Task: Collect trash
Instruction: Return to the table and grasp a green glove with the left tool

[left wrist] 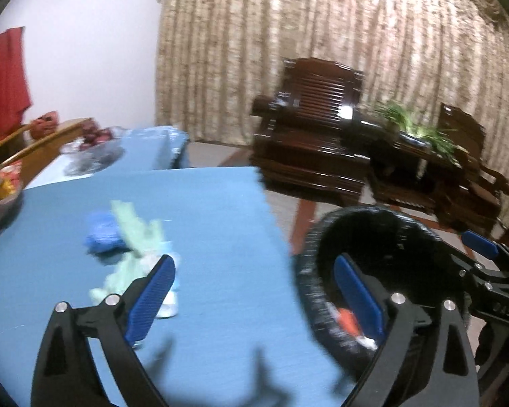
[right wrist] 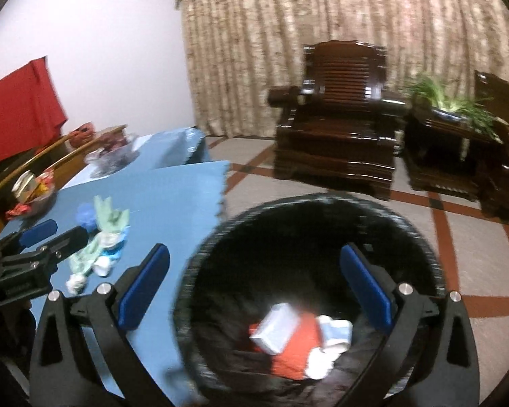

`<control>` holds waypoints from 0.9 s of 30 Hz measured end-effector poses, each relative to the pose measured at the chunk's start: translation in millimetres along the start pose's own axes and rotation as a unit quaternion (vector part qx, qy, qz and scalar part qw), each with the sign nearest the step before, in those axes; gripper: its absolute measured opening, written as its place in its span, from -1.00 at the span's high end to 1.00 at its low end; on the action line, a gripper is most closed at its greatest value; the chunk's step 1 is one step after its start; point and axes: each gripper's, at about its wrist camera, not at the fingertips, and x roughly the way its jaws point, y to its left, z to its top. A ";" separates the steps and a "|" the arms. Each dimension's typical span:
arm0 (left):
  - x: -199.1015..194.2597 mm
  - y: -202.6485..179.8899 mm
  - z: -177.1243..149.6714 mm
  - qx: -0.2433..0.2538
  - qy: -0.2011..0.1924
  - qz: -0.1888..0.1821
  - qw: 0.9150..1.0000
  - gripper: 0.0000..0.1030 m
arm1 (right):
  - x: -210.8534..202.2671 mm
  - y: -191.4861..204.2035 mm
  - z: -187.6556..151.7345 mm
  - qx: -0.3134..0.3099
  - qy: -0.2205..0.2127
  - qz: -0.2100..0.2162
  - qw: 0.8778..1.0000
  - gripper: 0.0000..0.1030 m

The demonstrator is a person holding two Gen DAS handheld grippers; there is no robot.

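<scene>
A black trash bin (right wrist: pixel 308 291) stands by the edge of the blue table (right wrist: pixel 173 196). Inside it lie a small white box (right wrist: pixel 276 327), an orange wrapper (right wrist: pixel 295 356) and white-blue scraps (right wrist: pixel 332 335). My right gripper (right wrist: pixel 254 285) is open and empty above the bin's mouth. On the table lie crumpled pale green paper (left wrist: pixel 135 237), a blue wad (left wrist: pixel 101 234) and white scraps (left wrist: pixel 168 308). My left gripper (left wrist: pixel 254 295) is open and empty, just short of the green paper; it also shows in the right wrist view (right wrist: pixel 51 237). The bin shows at right in the left wrist view (left wrist: pixel 373 271).
A glass bowl of wrapped sweets (right wrist: pixel 34 190) and a dish of dark fruit (right wrist: pixel 113 156) sit at the table's far left. Dark wooden armchairs (right wrist: pixel 336 135) and a side table with a green plant (right wrist: pixel 458 105) stand before the curtain (right wrist: pixel 322 34). A red cloth (right wrist: pixel 17 118) hangs at left.
</scene>
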 end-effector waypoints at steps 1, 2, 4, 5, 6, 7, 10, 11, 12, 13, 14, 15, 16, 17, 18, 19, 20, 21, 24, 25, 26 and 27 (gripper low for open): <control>-3.3 8.9 -1.9 -0.004 -0.001 0.010 1.000 -0.81 | 2.0 8.0 2.6 -0.004 0.001 0.006 1.000 -0.90; -7.2 21.3 -4.2 -0.011 -0.001 0.023 1.000 -0.81 | 3.7 16.9 3.4 -0.009 0.002 0.013 1.000 -0.90; -12.3 37.9 -8.7 -0.019 -0.002 0.039 0.999 -0.81 | 9.0 32.6 5.6 -0.017 0.003 0.027 0.999 -0.90; -15.2 46.0 -10.9 -0.021 -0.003 0.048 0.999 -0.81 | 11.2 39.6 6.5 -0.020 0.003 0.033 0.999 -0.90; -18.6 57.4 -13.8 -0.025 -0.004 0.061 0.998 -0.81 | 14.6 48.3 7.0 -0.025 0.005 0.040 0.999 -0.90; -20.6 64.4 -15.3 -0.027 -0.004 0.069 0.997 -0.81 | 16.7 55.4 7.3 -0.029 0.007 0.046 0.999 -0.90; -24.7 86.7 -21.1 -0.039 -0.002 0.088 0.995 -0.80 | 23.7 76.8 10.4 -0.043 0.008 0.061 0.997 -0.90; -24.4 95.8 -23.9 -0.045 0.002 0.094 0.995 -0.80 | 25.4 81.7 10.5 -0.047 0.008 0.065 0.997 -0.90; -23.1 101.9 -26.3 -0.049 0.005 0.098 0.994 -0.79 | 27.5 88.3 11.1 -0.050 0.007 0.071 0.996 -0.90; -21.8 106.8 -28.7 -0.052 0.009 0.101 0.993 -0.79 | 29.2 92.9 11.6 -0.051 0.006 0.076 0.996 -0.90; -19.4 112.3 -31.4 -0.056 0.013 0.104 0.993 -0.78 | 31.6 98.9 11.9 -0.054 0.005 0.082 0.995 -0.90; -18.0 115.8 -34.3 -0.059 0.015 0.105 0.993 -0.78 | 34.5 103.2 12.6 -0.057 0.005 0.086 0.995 -0.90; -16.3 119.9 -37.3 -0.062 0.019 0.105 0.992 -0.76 | 38.9 109.9 12.4 -0.061 0.005 0.092 0.994 -0.90; -13.7 123.1 -39.8 -0.065 0.023 0.105 0.992 -0.74 | 42.6 115.4 12.5 -0.065 0.006 0.098 0.993 -0.90; -11.3 126.4 -42.7 -0.067 0.027 0.107 0.992 -0.73 | 46.5 121.1 12.6 -0.069 0.005 0.104 0.992 -0.90; -9.6 129.5 -45.6 -0.069 0.030 0.110 0.991 -0.73 | 49.1 124.5 12.8 -0.072 0.005 0.108 0.992 -0.90; -8.1 132.6 -48.2 -0.072 0.032 0.112 0.991 -0.73 | 54.3 130.2 13.3 -0.076 0.006 0.112 0.991 -0.90; -6.4 135.2 -50.4 -0.074 0.034 0.113 0.990 -0.73 | 59.8 135.7 13.8 -0.078 0.007 0.117 0.990 -0.90; 1.8 143.9 -55.2 -0.081 0.043 0.119 0.989 -0.73 | 74.3 147.4 14.5 -0.082 0.011 0.128 0.988 -0.90; 4.6 145.0 -55.8 -0.082 0.045 0.119 0.988 -0.73 | 80.9 151.9 15.3 -0.083 0.015 0.132 0.988 -0.90; 7.5 145.0 -56.1 -0.082 0.047 0.120 0.988 -0.73 | 86.9 155.8 15.9 -0.084 0.017 0.136 0.987 -0.90; 13.3 145.3 -58.0 -0.080 0.053 0.119 0.988 -0.73 | 92.4 159.2 16.1 -0.086 0.018 0.139 0.986 -0.89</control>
